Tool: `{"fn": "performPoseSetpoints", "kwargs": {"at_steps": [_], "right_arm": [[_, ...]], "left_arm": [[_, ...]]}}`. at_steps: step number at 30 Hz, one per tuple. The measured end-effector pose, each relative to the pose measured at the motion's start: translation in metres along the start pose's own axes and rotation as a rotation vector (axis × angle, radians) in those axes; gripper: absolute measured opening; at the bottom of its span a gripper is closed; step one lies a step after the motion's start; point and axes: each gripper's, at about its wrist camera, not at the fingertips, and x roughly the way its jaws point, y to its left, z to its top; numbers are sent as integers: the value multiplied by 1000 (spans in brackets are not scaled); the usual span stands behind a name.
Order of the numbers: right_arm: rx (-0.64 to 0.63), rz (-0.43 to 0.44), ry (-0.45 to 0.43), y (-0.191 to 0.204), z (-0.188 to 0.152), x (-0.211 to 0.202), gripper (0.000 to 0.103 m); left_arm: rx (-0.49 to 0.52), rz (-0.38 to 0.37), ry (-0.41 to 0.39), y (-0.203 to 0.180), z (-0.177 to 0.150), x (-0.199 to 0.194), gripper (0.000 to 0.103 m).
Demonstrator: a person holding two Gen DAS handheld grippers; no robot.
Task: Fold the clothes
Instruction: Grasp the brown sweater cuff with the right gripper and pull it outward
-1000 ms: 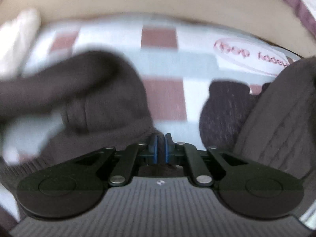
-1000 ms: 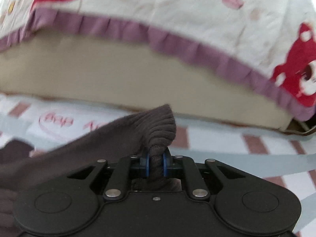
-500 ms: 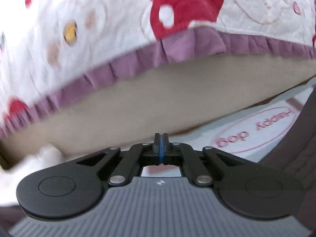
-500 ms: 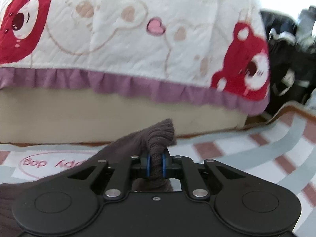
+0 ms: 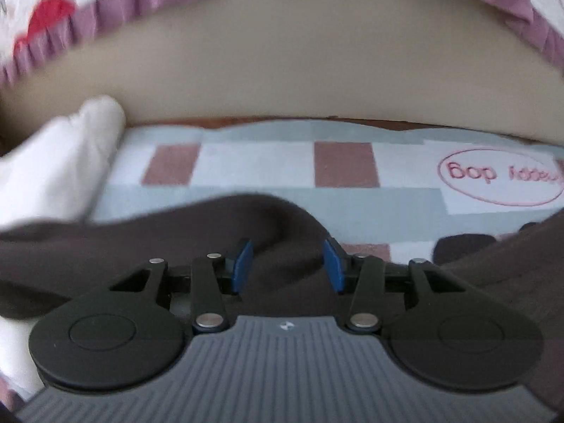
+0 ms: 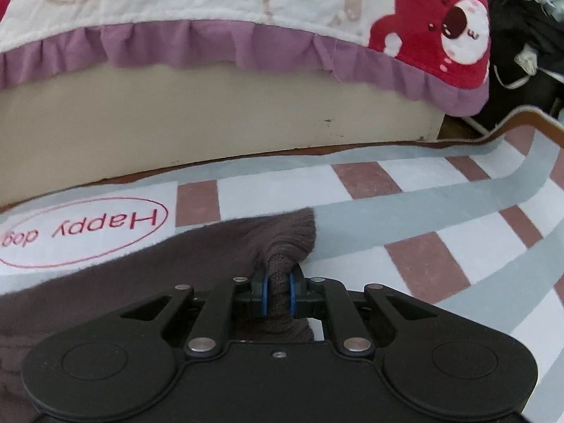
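Observation:
A dark brown knitted garment [image 5: 148, 246] lies on a checked rug [image 5: 268, 162]. In the left wrist view my left gripper [image 5: 287, 264] is open, its blue pads [image 5: 243, 264] spread on either side of a raised fold of the brown cloth. In the right wrist view my right gripper [image 6: 278, 298] is shut on a bunched edge of the brown garment [image 6: 282, 236], which trails off to the left over the rug [image 6: 440, 246].
A beige bed base [image 6: 176, 123] with a white and red bear quilt and purple frill [image 6: 211, 49] stands right behind the rug. A white cloth [image 5: 60, 162] lies at the left. Dark clothes [image 6: 521, 35] are piled at the far right.
My left gripper has swung down from facing the bed to the brown garment and has opened from shut. My right gripper keeps its hold and has tilted down toward the rug.

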Motion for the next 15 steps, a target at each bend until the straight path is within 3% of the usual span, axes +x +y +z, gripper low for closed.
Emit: {"fn": "performPoseSetpoints", "kwargs": {"at_steps": [3, 6, 9, 15], "right_arm": [[1, -3, 6, 4, -4, -1, 12], [-14, -16, 16, 7, -7, 0, 12], [-22, -21, 21, 9, -6, 3, 13], [-35, -24, 31, 10, -4, 6, 13]], "left_arm": [[87, 7, -2, -4, -12, 4, 74], [110, -1, 34, -11, -20, 17, 76], [63, -16, 68, -14, -30, 29, 82], [185, 74, 71, -39, -30, 48, 100]]}}
